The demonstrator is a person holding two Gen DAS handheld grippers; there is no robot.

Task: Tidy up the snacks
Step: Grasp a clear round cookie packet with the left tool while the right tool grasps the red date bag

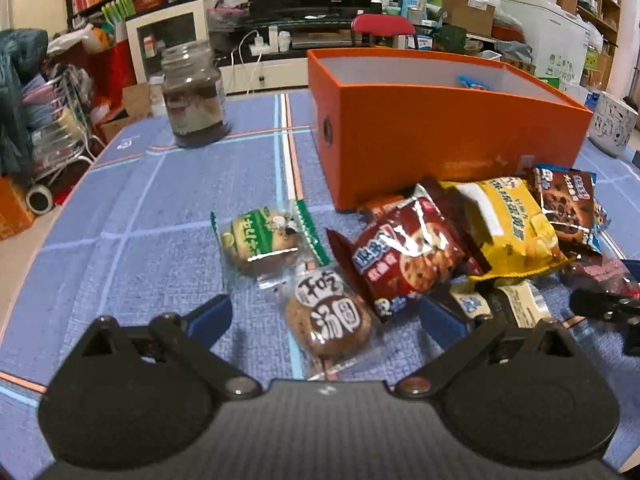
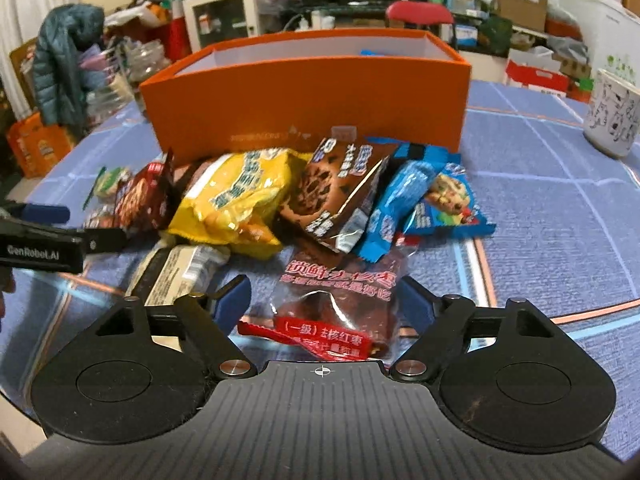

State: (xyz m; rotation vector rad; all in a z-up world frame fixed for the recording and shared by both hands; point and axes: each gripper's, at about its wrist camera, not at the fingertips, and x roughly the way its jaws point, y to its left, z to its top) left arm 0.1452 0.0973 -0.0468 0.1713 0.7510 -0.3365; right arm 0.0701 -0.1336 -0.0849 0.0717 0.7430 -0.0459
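Observation:
Several snack packets lie heaped on the blue tablecloth in front of an open orange box. My left gripper is open, its blue fingers on either side of a clear packet with a brown cookie. Beside that lie a green-printed packet, a red cookie packet and a yellow packet. My right gripper is open around a clear red-date packet, pads apart from it. Brown and blue packets lie behind. A blue packet is inside the box.
A dark glass jar stands at the table's far left. A white printed mug stands right of the box. The left gripper's body reaches in from the left of the pile. A red chair and cluttered shelves lie beyond the table.

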